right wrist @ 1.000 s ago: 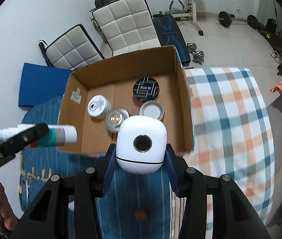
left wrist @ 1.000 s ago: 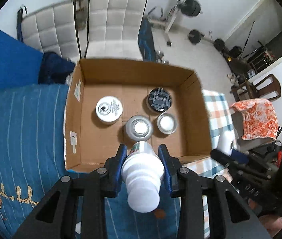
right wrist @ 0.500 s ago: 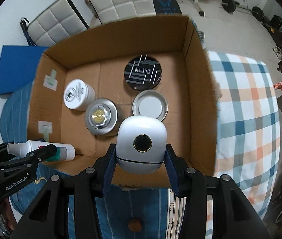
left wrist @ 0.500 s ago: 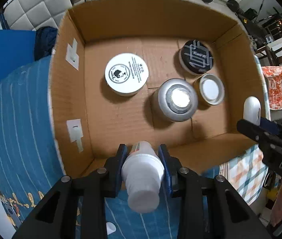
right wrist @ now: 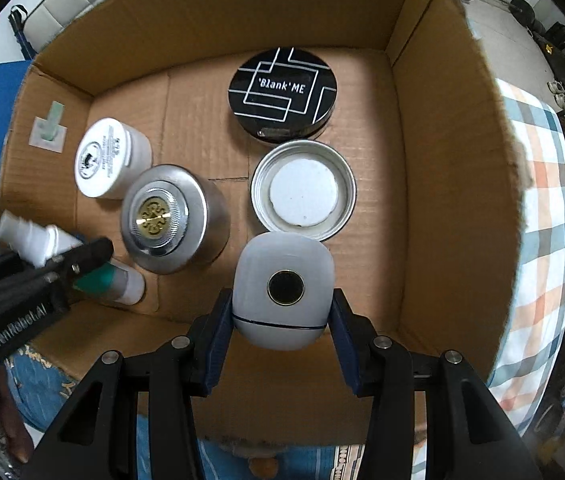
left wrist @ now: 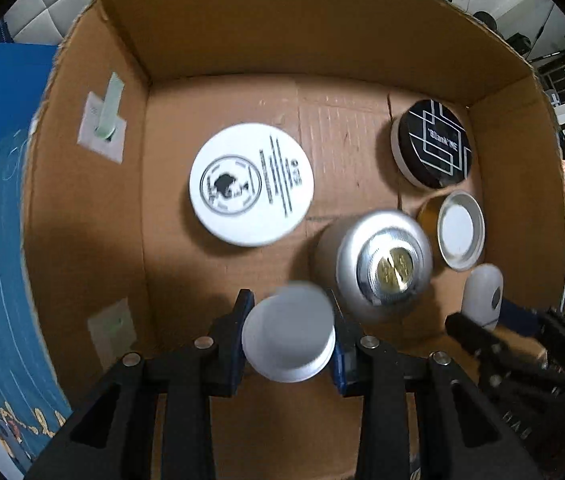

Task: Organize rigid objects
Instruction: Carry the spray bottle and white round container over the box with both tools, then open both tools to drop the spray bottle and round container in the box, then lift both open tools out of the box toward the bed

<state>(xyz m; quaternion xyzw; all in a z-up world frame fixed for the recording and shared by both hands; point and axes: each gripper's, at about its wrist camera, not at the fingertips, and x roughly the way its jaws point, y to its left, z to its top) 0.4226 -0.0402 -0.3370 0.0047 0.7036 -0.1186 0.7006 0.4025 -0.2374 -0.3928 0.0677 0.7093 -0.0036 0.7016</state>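
Cardboard box [right wrist: 442, 128]: white case [right wrist: 282, 288] between right gripper [right wrist: 280, 332] fingers.

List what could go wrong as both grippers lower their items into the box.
1. The left gripper holds its bottle close beside the silver tin; lowering could knock the tin.
2. The right gripper holds the white case just over the open lid; it may land on the lid and sit tilted.

Left wrist view: white bottle [left wrist: 288, 332] motion-blurred, its body hidden behind its own cap. Amber jar [left wrist: 429, 210] mostly hidden under its lid. White jar [left wrist: 251, 184] print smeared, unreadable.
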